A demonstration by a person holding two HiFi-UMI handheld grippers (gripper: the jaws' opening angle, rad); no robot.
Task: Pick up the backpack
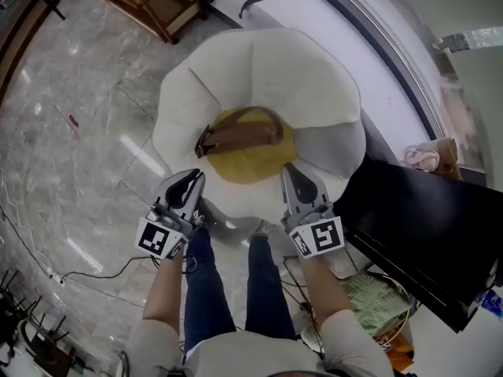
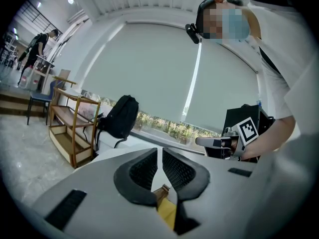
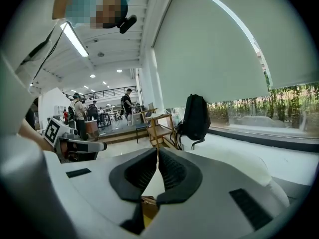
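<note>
A yellow backpack [image 1: 253,160] with a brown flap [image 1: 240,134] lies in the hollow of a white, petal-shaped cushion seat [image 1: 314,85]. My left gripper [image 1: 196,179] is at the seat's near edge, just left of and below the bag, shut with nothing in it. My right gripper [image 1: 289,171] is shut and empty too, at the bag's lower right edge. In the left gripper view the jaws [image 2: 160,152] are closed, with a bit of yellow backpack [image 2: 168,210] showing beneath them. The right gripper view shows closed jaws [image 3: 158,152] over a sliver of the bag [image 3: 147,205].
A black backpack [image 2: 119,116] leans on the white window ledge behind the seat, next to a wooden shelf [image 1: 149,2]. A black flat case [image 1: 424,226] lies at the right. Cables [image 1: 86,273] trail on the marble floor. The person's legs [image 1: 208,281] stand before the seat.
</note>
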